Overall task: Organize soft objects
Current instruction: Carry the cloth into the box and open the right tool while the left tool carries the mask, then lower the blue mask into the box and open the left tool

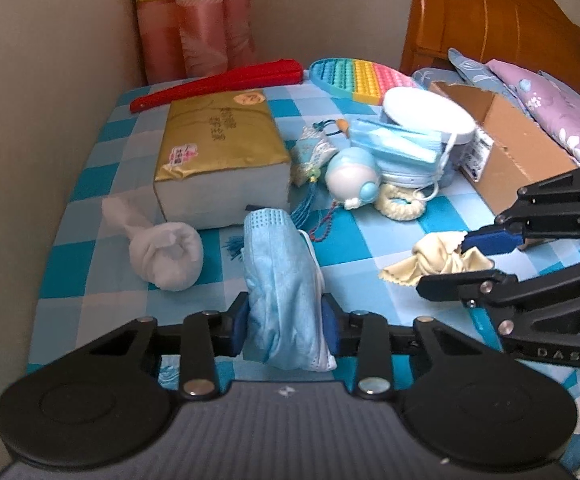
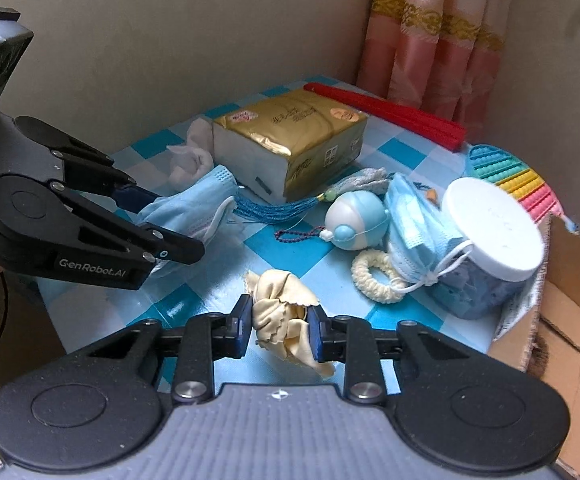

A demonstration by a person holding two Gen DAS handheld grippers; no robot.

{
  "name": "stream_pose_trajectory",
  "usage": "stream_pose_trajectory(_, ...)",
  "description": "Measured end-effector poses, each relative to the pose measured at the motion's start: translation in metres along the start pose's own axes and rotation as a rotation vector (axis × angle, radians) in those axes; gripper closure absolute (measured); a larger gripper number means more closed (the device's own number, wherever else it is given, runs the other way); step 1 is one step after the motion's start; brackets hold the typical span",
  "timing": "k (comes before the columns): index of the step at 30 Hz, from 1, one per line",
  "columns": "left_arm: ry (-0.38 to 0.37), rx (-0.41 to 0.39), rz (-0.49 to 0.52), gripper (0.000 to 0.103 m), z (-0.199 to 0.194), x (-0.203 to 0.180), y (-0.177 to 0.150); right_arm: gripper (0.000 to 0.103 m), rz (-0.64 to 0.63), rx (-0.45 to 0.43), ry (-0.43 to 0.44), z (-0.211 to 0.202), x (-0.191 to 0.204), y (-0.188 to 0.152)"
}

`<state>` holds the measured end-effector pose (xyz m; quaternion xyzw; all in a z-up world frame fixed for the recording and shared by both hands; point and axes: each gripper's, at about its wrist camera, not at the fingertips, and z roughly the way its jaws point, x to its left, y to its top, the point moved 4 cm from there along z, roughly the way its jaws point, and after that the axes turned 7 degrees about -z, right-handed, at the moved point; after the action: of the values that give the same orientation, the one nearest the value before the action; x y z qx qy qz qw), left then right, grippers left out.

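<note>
My left gripper (image 1: pixel 285 328) is shut on a crumpled blue face mask (image 1: pixel 279 280), which also shows in the right wrist view (image 2: pixel 193 204). My right gripper (image 2: pixel 277 328) is shut on a cream cleaning cloth (image 2: pixel 285 312); the cloth (image 1: pixel 430 260) and right gripper (image 1: pixel 450 264) show at right in the left wrist view. A rolled white sock (image 1: pixel 161 248) lies left of the mask. More blue masks (image 1: pixel 402 148) lean on a white-lidded jar (image 1: pixel 430 116). A cream scrunchie (image 2: pixel 374 276) lies by them.
The checked blue tablecloth (image 1: pixel 109 292) also bears a gold tissue pack (image 1: pixel 217 156), a red folded fan (image 1: pixel 217 84), a rainbow pop toy (image 1: pixel 362 76), a blue ball toy (image 1: pixel 350 176) and a tasselled sachet (image 1: pixel 310 152). An open cardboard box (image 1: pixel 518 148) stands right. Walls close left and back.
</note>
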<state>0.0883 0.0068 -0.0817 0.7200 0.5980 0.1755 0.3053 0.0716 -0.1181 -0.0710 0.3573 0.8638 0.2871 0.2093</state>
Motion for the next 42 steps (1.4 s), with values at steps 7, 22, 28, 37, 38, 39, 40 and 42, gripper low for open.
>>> stream_pose_trajectory(7, -0.015, -0.006, 0.041, 0.067, -0.024, -0.013, 0.009, 0.071, 0.036, -0.044, -0.027, -0.035, -0.011, -0.002)
stream_pose_trajectory(22, -0.06, -0.044, 0.152, 0.067, -0.047, -0.081, 0.035, 0.07, 0.139, -0.119, -0.235, -0.108, -0.1, -0.037)
stream_pose_trajectory(28, -0.071, -0.056, 0.192, 0.067, -0.042, -0.11, 0.049, 0.068, 0.169, -0.109, -0.282, -0.11, -0.135, -0.052)
stream_pose_trajectory(37, -0.094, -0.049, 0.25, 0.067, -0.025, -0.143, 0.068, 0.008, 0.199, -0.114, -0.259, -0.107, -0.14, -0.069)
stream_pose_trajectory(38, -0.099, -0.046, 0.256, 0.067, -0.023, -0.146, 0.07, 0.003, 0.201, -0.114, -0.256, -0.108, -0.138, -0.07)
stream_pose_trajectory(39, -0.106, -0.041, 0.262, 0.067, -0.02, -0.15, 0.073, 0.0, 0.207, -0.115, -0.248, -0.109, -0.136, -0.072)
stream_pose_trajectory(40, -0.115, -0.036, 0.267, 0.067, -0.018, -0.153, 0.075, 0.0, 0.214, -0.116, -0.24, -0.11, -0.134, -0.073)
stream_pose_trajectory(42, -0.132, -0.029, 0.279, 0.067, -0.013, -0.16, 0.081, 0.0, 0.224, -0.114, -0.227, -0.111, -0.129, -0.076)
